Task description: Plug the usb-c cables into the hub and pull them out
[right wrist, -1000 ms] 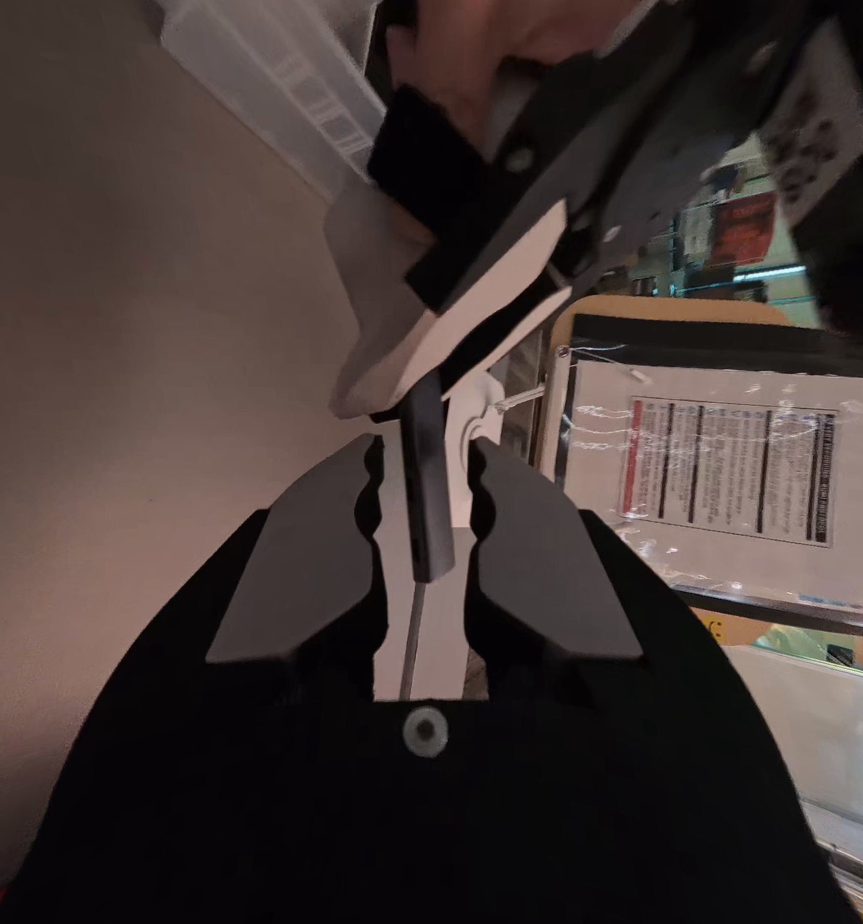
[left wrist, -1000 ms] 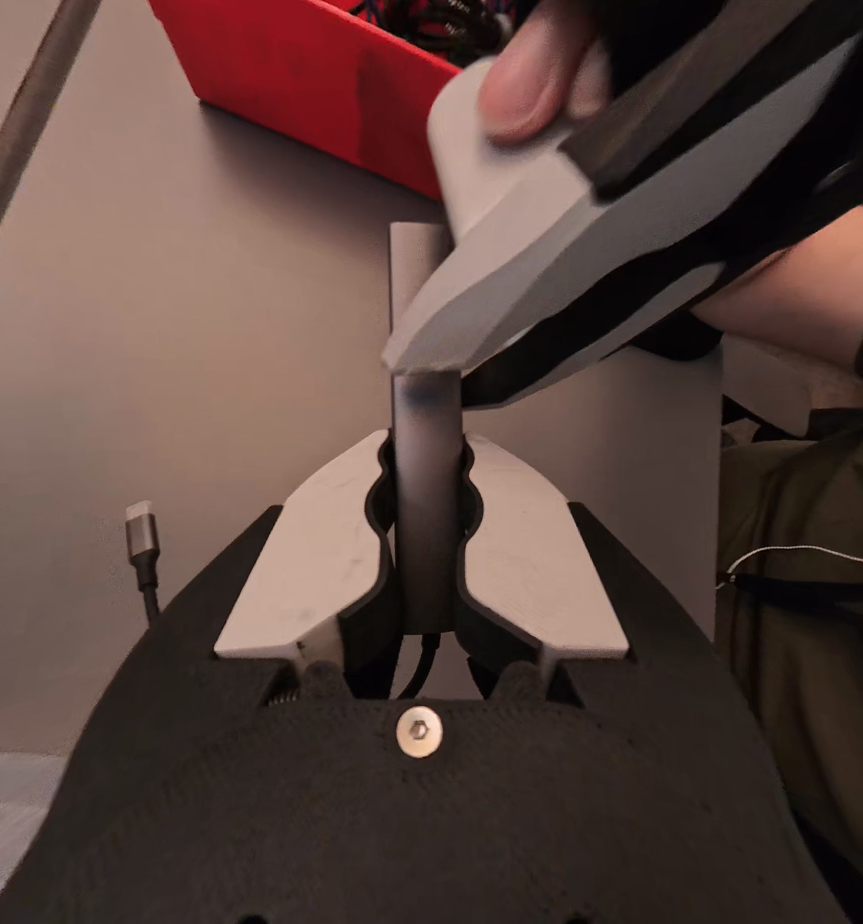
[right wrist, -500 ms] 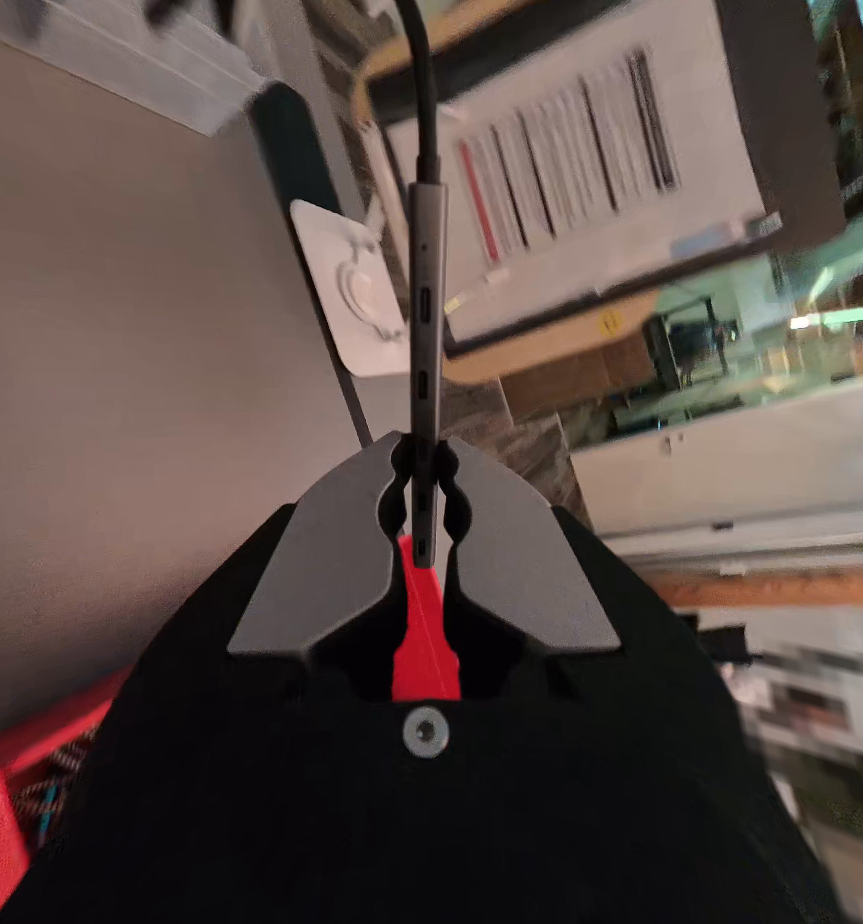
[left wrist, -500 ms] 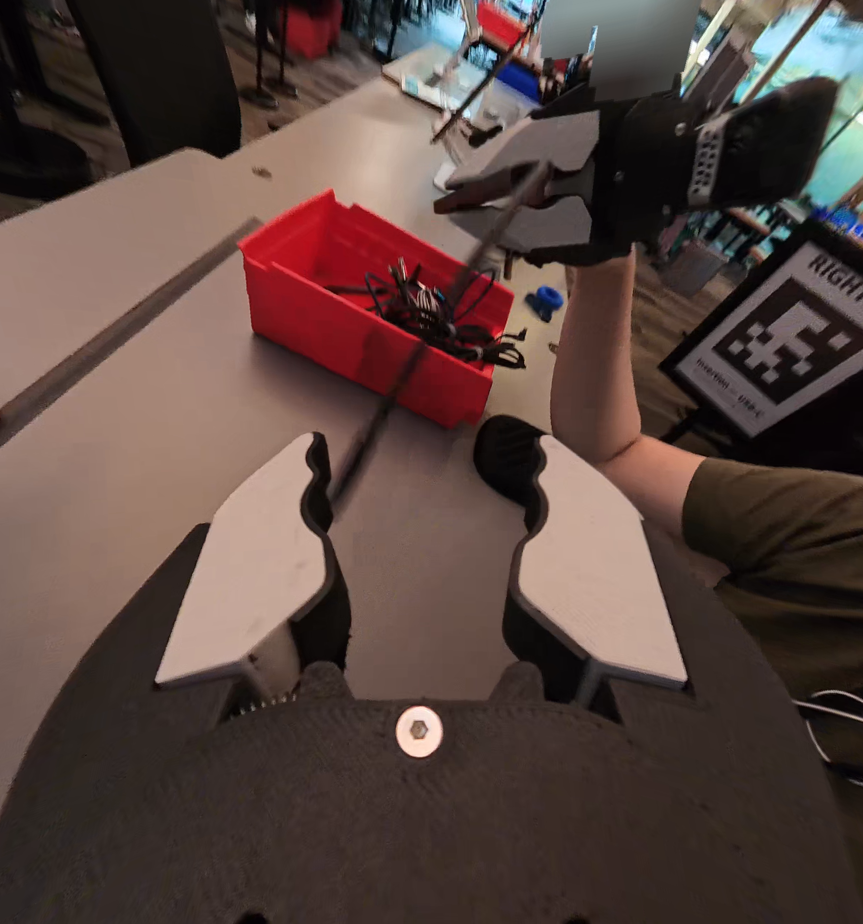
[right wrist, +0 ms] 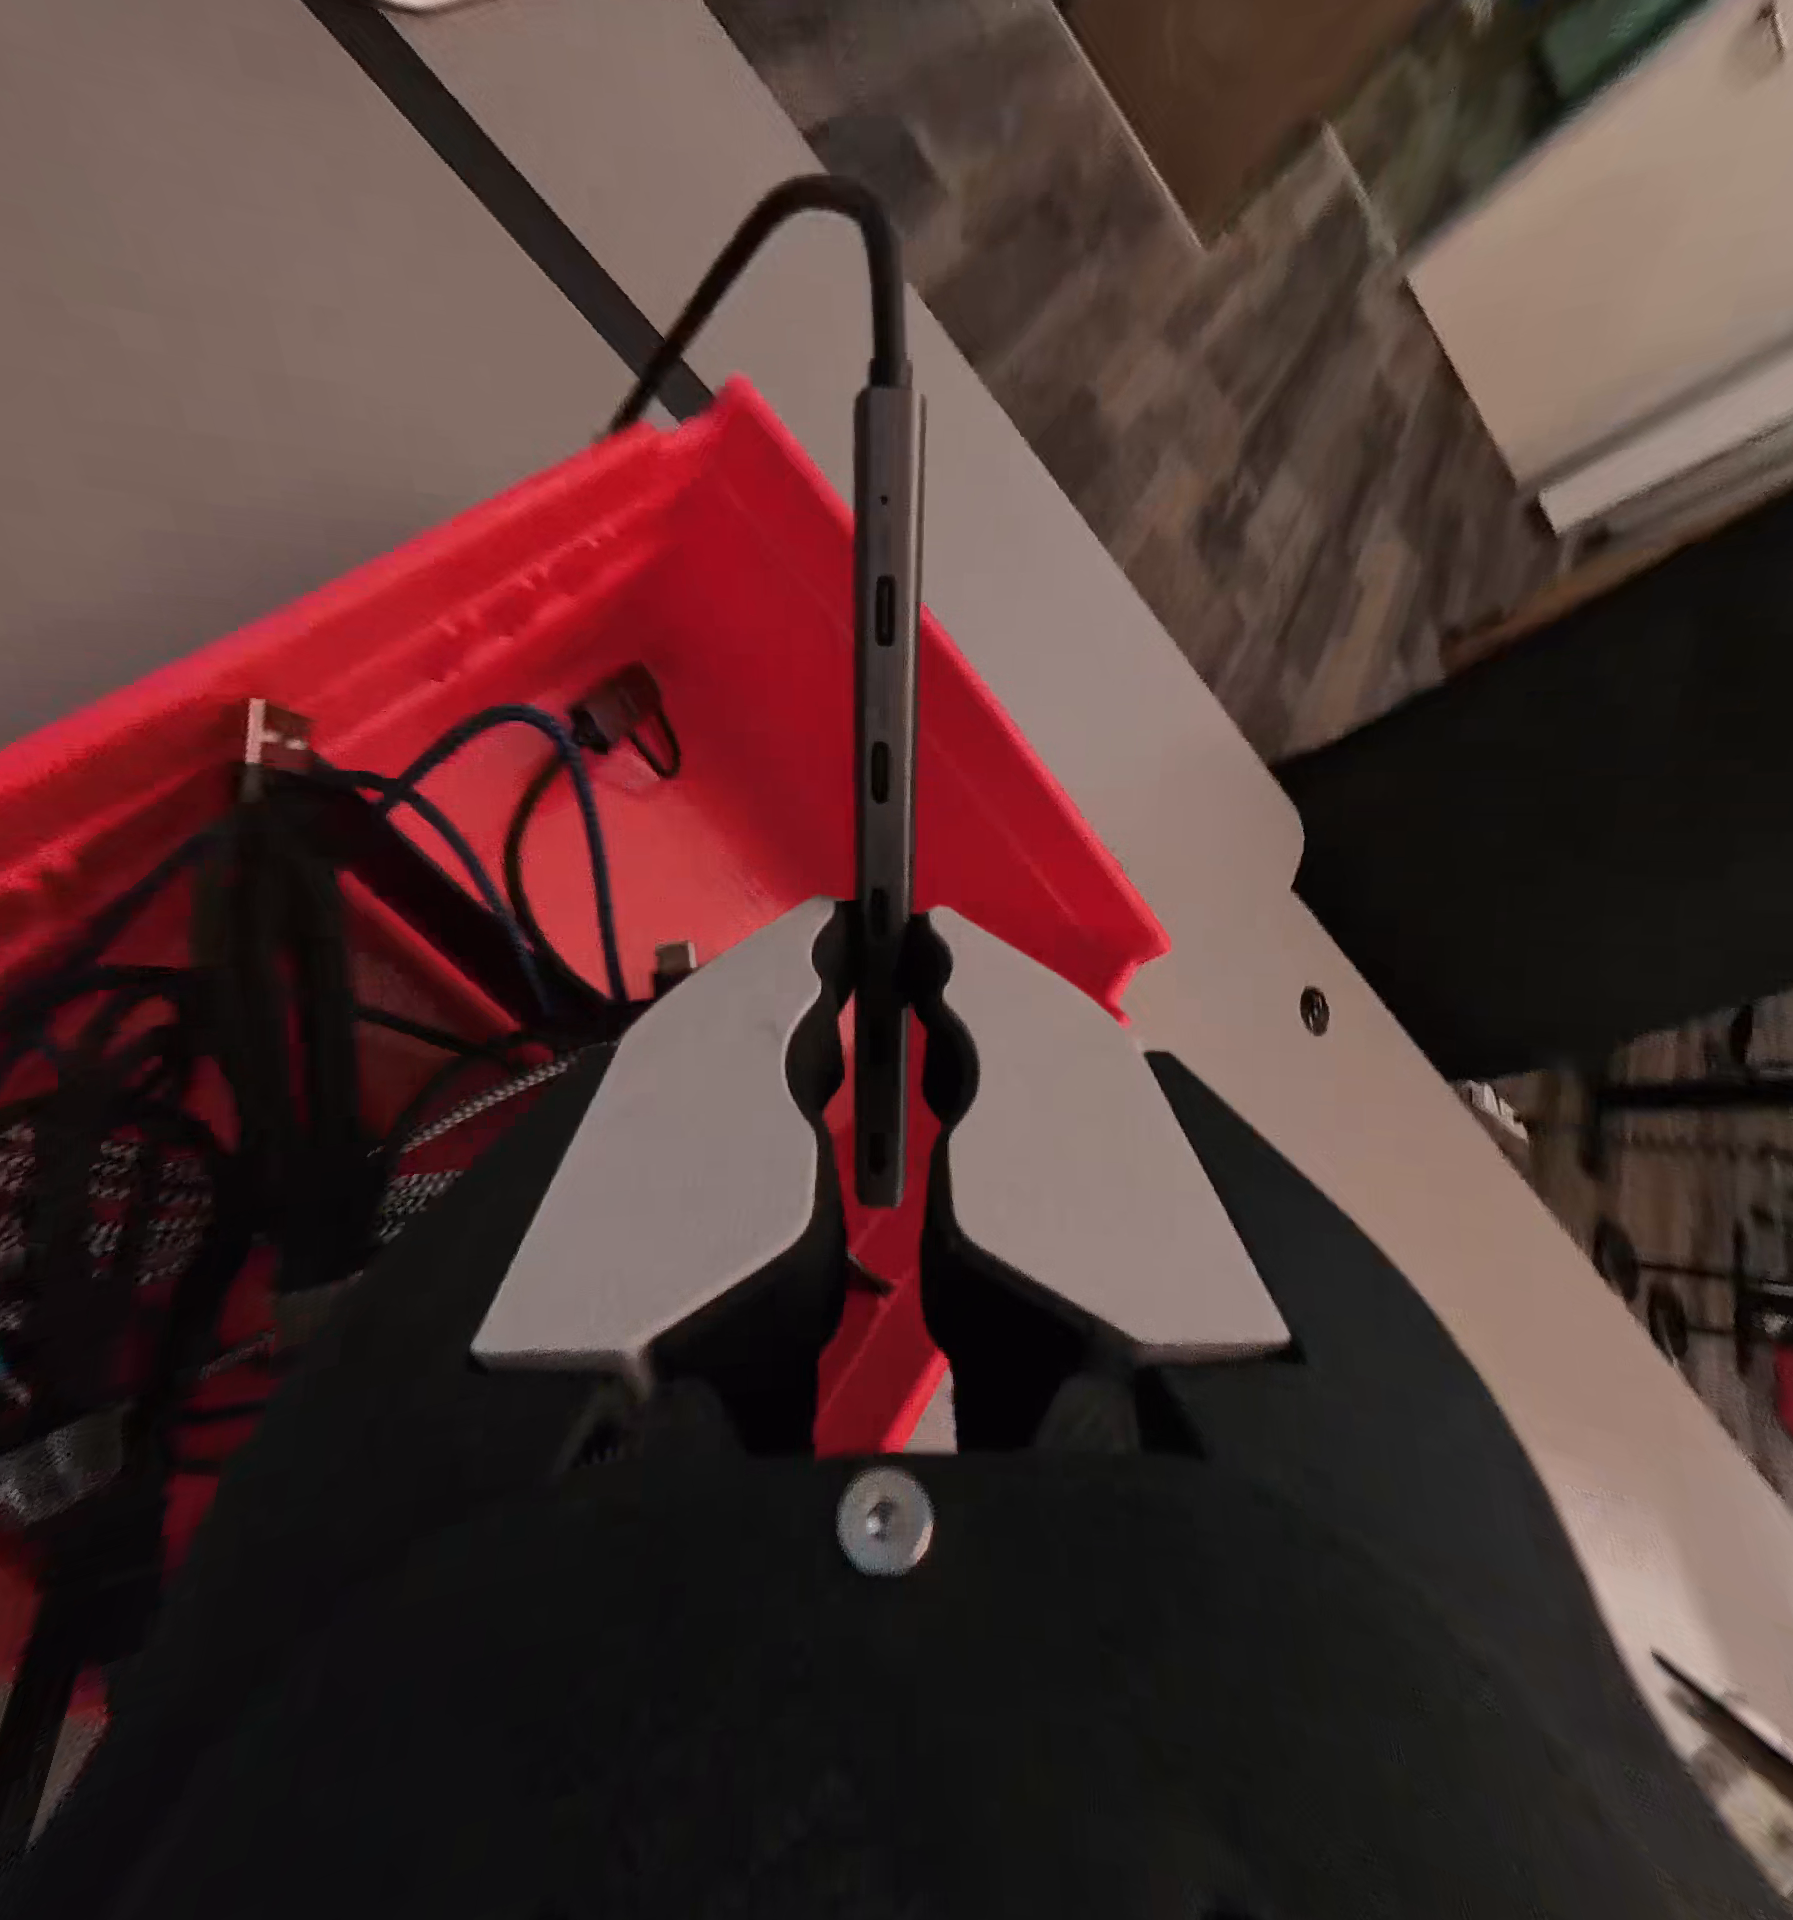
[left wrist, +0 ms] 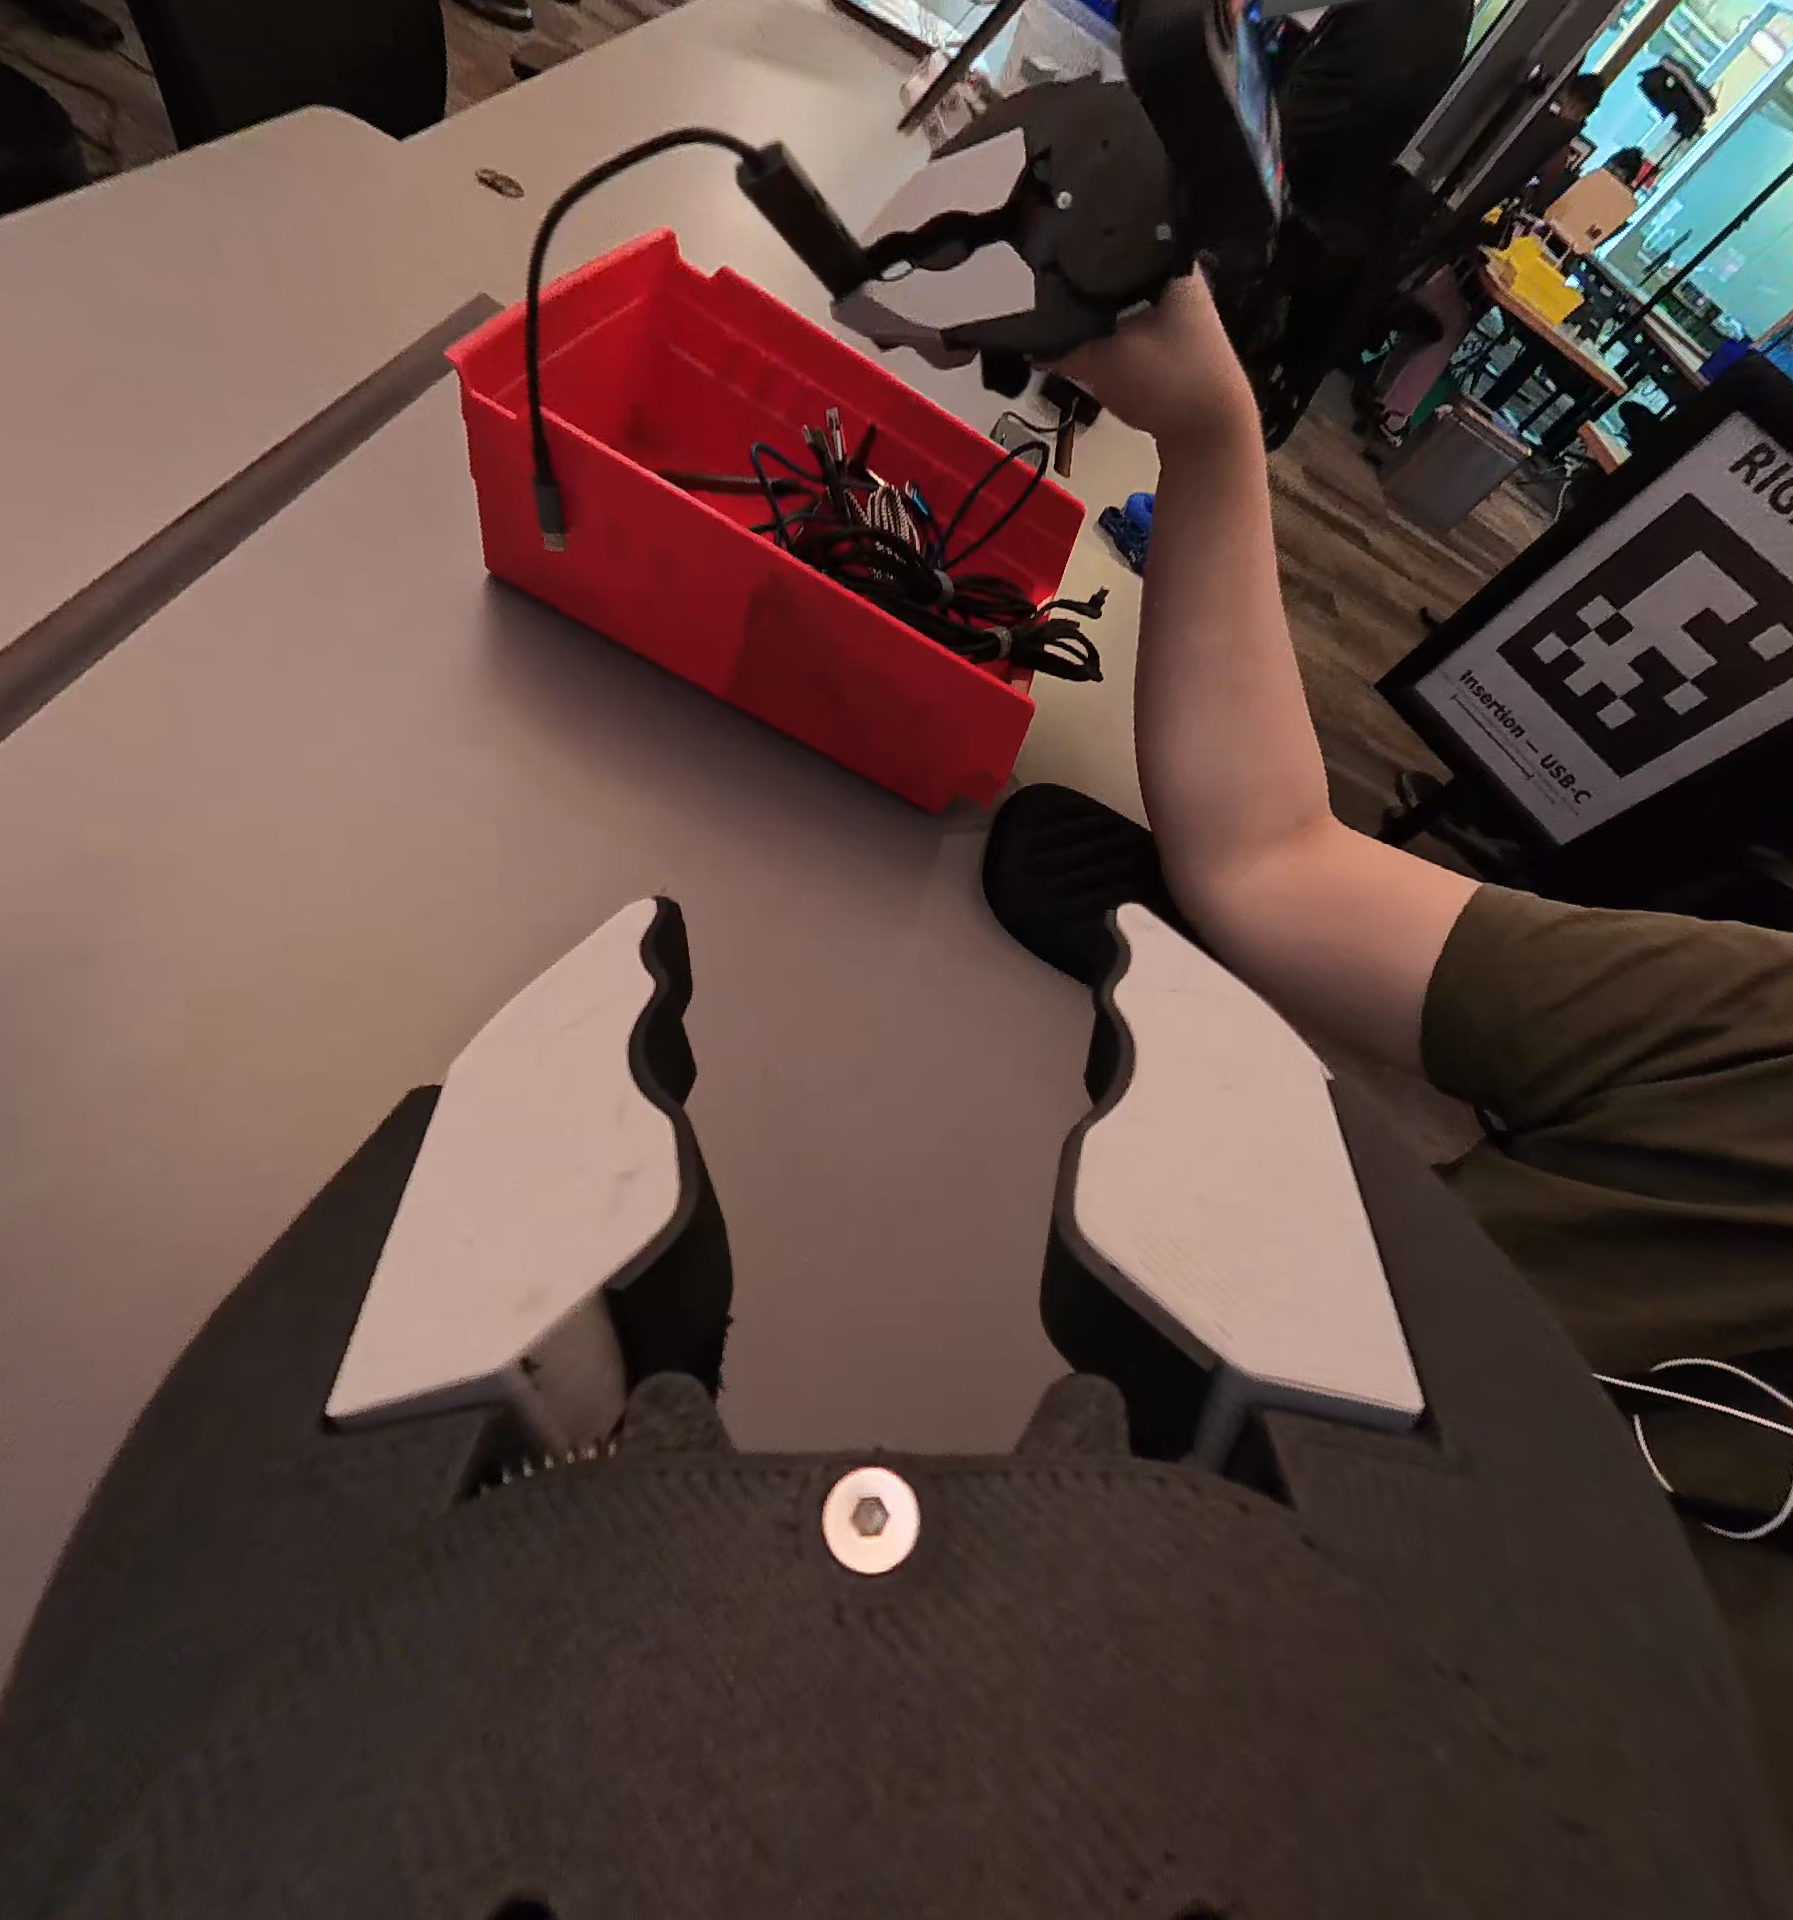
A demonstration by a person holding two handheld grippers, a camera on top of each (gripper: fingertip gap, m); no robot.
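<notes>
My right gripper [right wrist: 879,920] is shut on a slim dark grey USB-C hub [right wrist: 887,665], held edge-on with its side ports showing. It also shows in the left wrist view [left wrist: 856,286], raised above the red bin, with the hub [left wrist: 793,218] sticking out to the left. The hub's own black cable [left wrist: 549,301] arcs up and hangs down, its plug [left wrist: 551,516] dangling in front of the bin's near-left corner. My left gripper [left wrist: 887,914] is open and empty, low over the grey table. Several tangled USB cables [left wrist: 902,551] lie in the bin.
The red bin [left wrist: 663,613] stands on the grey table [left wrist: 248,831] ahead of my left gripper. A person's bare forearm [left wrist: 1214,644] rises at the right. A black elbow pad [left wrist: 1058,883] rests at the table edge. A framed marker sign [left wrist: 1650,655] stands at the right. About 35 centimeters separates my left fingertips from my right.
My left gripper let go of the hub, opened and drew back over the table. My right gripper closed on the hub and lifted it over the red bin, the cable now hanging free.
</notes>
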